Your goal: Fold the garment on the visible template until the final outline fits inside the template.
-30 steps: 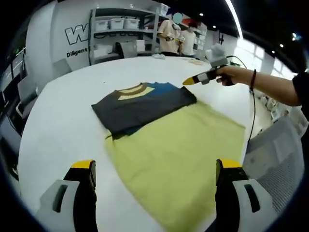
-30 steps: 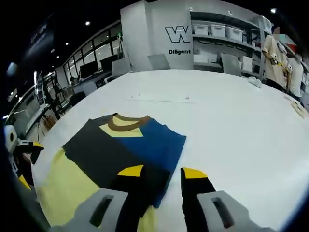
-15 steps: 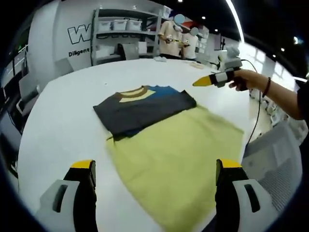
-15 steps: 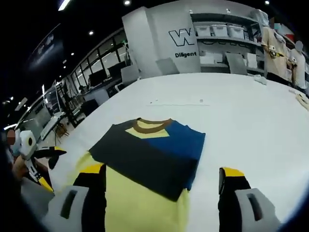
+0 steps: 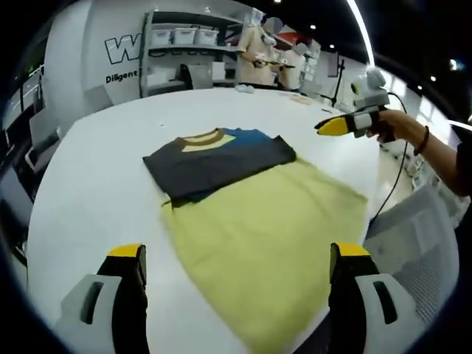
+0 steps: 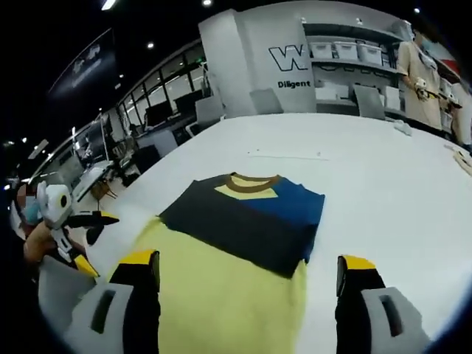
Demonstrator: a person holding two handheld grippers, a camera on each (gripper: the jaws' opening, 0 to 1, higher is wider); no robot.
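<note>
A folded garment (image 5: 214,158), dark grey and blue with a brown collar and a yellow patch, lies flat on the white table (image 5: 88,184). Its near edge overlaps the far end of a yellow-green template sheet (image 5: 265,243). My left gripper (image 5: 236,254) is open, its jaws wide apart above the template's near end. In the right gripper view the garment (image 6: 247,221) and template (image 6: 221,295) lie ahead of my right gripper (image 6: 247,262), which is open and holds nothing. The right gripper (image 5: 343,125) hangs in a hand beyond the table's right side. The left gripper (image 6: 81,221) appears at the left.
Shelving with white bins (image 5: 184,37) and two people (image 5: 269,55) stand beyond the table's far edge. A grey chair (image 5: 420,251) sits close to the table's right edge. Desks and chairs (image 6: 147,125) fill the room on the far left.
My right gripper has opened from a narrow gap and drawn back from the garment's corner, away to the right. The garment and template lie as before.
</note>
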